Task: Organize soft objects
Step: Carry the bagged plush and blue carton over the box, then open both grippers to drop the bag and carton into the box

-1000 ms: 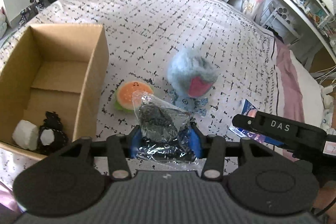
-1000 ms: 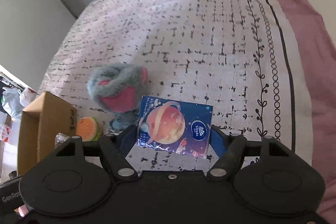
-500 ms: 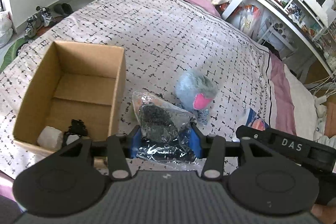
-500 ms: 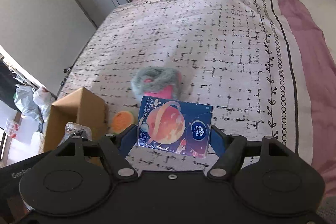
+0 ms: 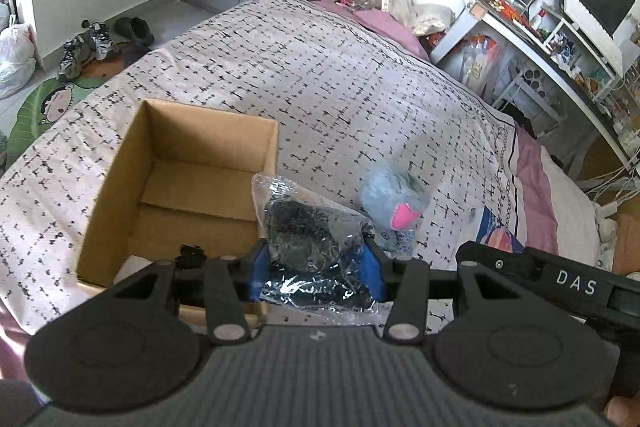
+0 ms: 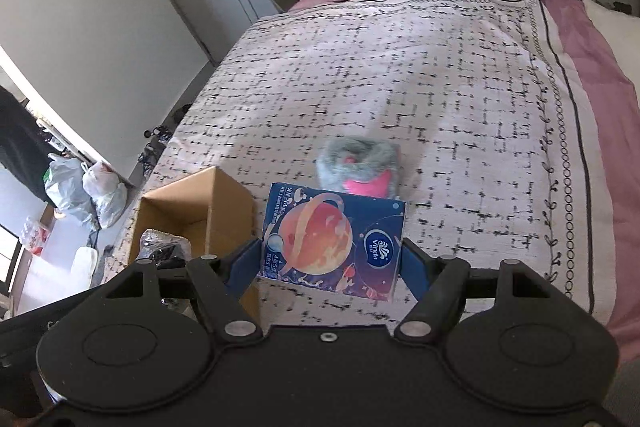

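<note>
L tongs (image 5: 316, 263) grip bagged scrubber (image 5: 308, 227), R tongs (image 6: 332, 259) grip tissue pack (image 6: 332, 243); box (image 5: 120, 171) lies left of both, L nearer.

Black tongs (image 5: 315, 263) with blue pads (image 5: 256, 267), silver screws, "DAS" lettering.

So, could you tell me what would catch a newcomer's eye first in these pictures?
Probably the bright tissue pack with its orange planet, clamped in the right gripper above the patterned bedspread. Next, the left gripper holds a crinkly clear bag of dark stuff beside the open cardboard box, with a fluffy grey-and-pink plush lying just beyond.
</note>
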Available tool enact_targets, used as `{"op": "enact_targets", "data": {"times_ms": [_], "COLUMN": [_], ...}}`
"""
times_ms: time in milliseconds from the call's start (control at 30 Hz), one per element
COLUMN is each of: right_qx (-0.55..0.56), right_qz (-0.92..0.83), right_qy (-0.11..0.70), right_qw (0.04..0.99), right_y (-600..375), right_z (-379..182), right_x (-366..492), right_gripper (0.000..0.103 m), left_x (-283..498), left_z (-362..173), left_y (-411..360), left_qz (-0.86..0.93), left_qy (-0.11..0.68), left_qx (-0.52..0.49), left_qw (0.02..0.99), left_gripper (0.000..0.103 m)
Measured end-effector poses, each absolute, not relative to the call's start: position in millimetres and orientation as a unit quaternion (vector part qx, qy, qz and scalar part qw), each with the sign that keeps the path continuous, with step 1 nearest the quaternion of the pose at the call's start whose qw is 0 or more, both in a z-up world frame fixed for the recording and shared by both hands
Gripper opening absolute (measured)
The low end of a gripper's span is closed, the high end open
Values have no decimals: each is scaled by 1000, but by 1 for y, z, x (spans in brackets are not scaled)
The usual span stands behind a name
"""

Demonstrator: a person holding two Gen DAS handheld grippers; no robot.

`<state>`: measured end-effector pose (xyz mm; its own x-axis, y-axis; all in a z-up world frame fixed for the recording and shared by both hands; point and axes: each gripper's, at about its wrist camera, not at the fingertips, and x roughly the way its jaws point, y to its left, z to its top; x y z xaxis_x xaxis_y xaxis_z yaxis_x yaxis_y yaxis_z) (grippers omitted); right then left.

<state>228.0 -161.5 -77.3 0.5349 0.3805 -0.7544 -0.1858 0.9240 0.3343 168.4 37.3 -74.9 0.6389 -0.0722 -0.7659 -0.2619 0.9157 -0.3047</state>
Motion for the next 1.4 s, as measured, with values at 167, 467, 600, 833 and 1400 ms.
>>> {"op": "enact_targets", "data": {"times_ms": [167,467,600,833,1400], "right_qx": [106,93,92,83,66], "right_qz": [173,188,195,200,199], "right_qy": [453,454,458,466,494], "right_qw": [868,866,862,858,844], "right_y": [-144,-109,-94,-71,-32], "right_z": [-73,-66,-66,-70,-87], "right_x": [225,223,223,226,239], "right_gripper": [71,71,71,71,71], "left_x": [163,160,160,163,182], "left_z": [-71,-68,-70,-81,-122], "left_y": [57,93,108,130,157], "left_qz": [63,77,84,91,104], "left_qy": [415,409,409,418,452], "left_qx": [-204,-214,-219,-231,-255], "left_qw": [885,884,882,874,849], "left_gripper": [48,48,48,48,51]}}
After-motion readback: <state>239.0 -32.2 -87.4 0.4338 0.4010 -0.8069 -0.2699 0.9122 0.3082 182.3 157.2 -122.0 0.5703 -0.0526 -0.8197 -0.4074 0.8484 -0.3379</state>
